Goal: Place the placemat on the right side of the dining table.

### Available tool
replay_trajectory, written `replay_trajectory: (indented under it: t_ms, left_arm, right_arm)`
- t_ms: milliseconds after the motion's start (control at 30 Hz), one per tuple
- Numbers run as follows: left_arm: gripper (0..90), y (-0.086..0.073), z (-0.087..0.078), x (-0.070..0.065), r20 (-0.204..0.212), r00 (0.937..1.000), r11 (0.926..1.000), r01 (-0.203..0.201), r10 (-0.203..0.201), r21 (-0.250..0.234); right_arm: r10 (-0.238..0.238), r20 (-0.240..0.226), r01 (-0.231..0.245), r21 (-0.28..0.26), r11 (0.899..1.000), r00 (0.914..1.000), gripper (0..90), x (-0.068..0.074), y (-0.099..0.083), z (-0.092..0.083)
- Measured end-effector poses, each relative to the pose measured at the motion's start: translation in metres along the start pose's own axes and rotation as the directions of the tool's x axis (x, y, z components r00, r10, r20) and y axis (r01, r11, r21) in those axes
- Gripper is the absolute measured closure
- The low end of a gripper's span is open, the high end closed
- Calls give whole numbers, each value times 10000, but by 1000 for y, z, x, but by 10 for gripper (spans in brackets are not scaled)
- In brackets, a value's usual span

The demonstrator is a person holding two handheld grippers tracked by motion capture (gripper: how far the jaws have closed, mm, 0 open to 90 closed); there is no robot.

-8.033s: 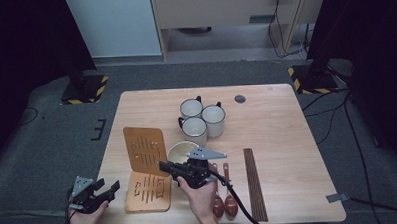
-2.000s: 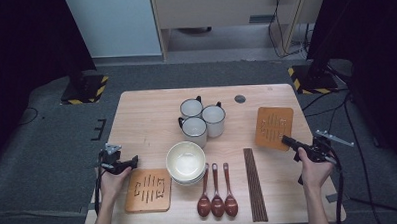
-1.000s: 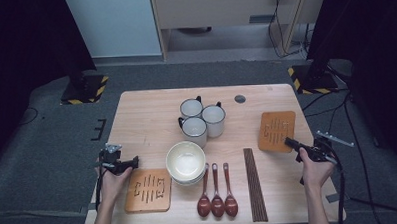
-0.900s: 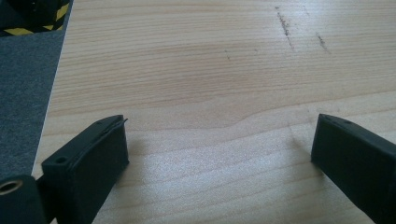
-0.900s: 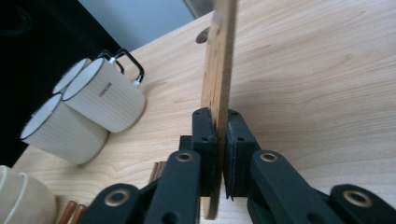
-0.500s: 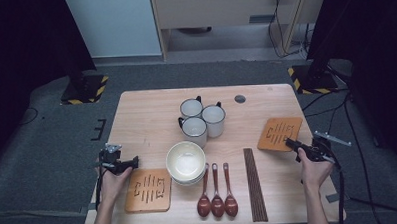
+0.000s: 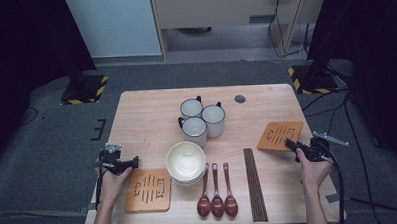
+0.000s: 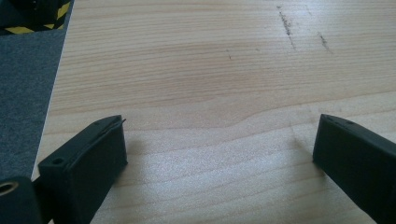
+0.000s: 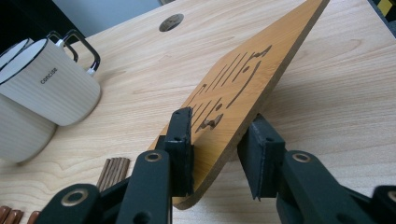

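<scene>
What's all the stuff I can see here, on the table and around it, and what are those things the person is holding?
Table: one, light wood, centre of the high view.
Mugs: three, white with dark rims, clustered at the table's middle back.
Bowls: a white stack, in front of the mugs; count unclear.
Spoons: three, reddish-brown, right of the bowls.
Chopsticks: a dark brown bundle, right of the spoons.
Left coaster: one, orange-brown, slotted, near front left.
Right coaster: one, orange-brown, slotted, right side, tilted between the right gripper's fingers.
Table hole: one, dark, round, back right.
Striped floor bases: two, black and yellow, beside the table.
Left gripper: black, fingers wide apart over bare wood.
Right gripper: black, fingers have just been opening, coaster between them.
</scene>
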State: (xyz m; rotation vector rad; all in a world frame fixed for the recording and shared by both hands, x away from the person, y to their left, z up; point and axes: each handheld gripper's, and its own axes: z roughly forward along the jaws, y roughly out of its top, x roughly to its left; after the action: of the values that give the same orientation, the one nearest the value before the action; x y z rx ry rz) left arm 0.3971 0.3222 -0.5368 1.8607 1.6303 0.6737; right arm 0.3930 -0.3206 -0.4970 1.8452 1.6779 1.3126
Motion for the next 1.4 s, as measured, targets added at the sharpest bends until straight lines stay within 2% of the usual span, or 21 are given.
replay_trajectory:
  t_ms: [200,333,367,500,633,967,1233,1400]
  left_arm:
    - [14,0,0,0,-9,10000,10000,11,-11,11]
    - [12,0,0,0,-20,10000,10000,14,-14,23]
    - [11,0,0,0,-20,10000,10000,14,-14,24]
    - [11,0,0,0,-21,10000,10000,15,-15,24]
    - [12,0,0,0,-21,10000,10000,12,-12,26]
    - [11,0,0,0,-21,10000,10000,11,-11,26]
    - [11,0,0,0,-20,10000,10000,10,-9,26]
    - [11,0,0,0,-21,10000,10000,12,-12,25]
  right_arm:
    - [114,121,-116,118,9999,9999,631,-2,-2,1]
    - [-98,319,91,215,9997,9994,596,-3,-3,2]
    - [-167,494,152,295,9994,9986,575,-4,-5,4]
    - [-121,508,105,303,9995,9986,573,-5,-6,5]
    - [-164,675,127,543,9984,9976,519,-6,-8,9]
    - [-300,773,255,584,9980,9966,498,-5,-11,11]
    - [-477,1203,391,726,9966,9916,461,-7,-12,14]
    - [-472,1242,376,786,9962,9911,459,-8,-12,14]
